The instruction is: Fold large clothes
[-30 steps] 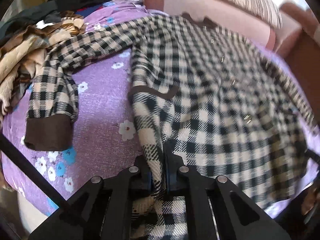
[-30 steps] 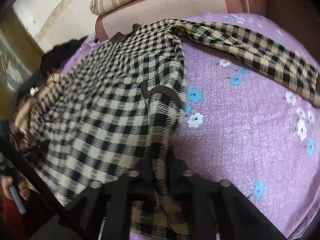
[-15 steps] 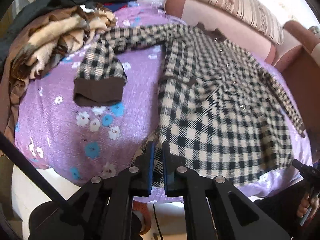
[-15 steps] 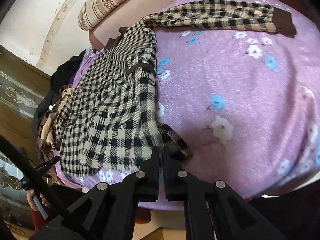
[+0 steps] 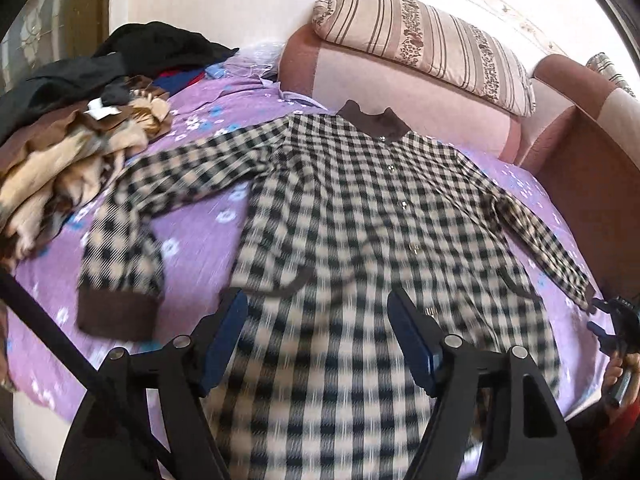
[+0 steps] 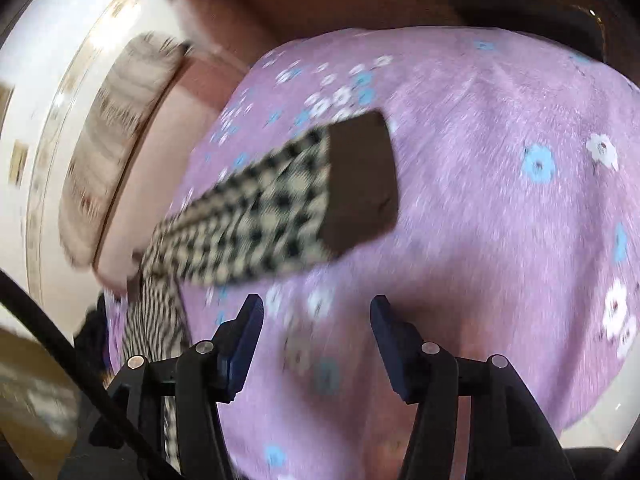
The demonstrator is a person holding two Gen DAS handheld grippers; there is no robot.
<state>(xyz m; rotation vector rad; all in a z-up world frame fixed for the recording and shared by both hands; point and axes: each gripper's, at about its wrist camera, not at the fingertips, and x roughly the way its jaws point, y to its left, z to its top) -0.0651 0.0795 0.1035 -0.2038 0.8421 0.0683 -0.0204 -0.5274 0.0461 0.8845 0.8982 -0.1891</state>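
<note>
Left gripper (image 5: 316, 340) jaws just opened, empty, over one black-and-cream checked flannel shirt (image 5: 360, 216) | right gripper (image 6: 316, 344) just opened, empty, brown-cuffed sleeve (image 6: 360, 184) beyond | two sleeves

Checked shirt (image 5: 360, 208) flat on bed, left gripper (image 5: 316, 320) just opened

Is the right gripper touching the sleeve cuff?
Apart. In the right wrist view the right gripper has its fingers spread with only purple bedsheet between them; the brown sleeve cuff lies well ahead.
</note>
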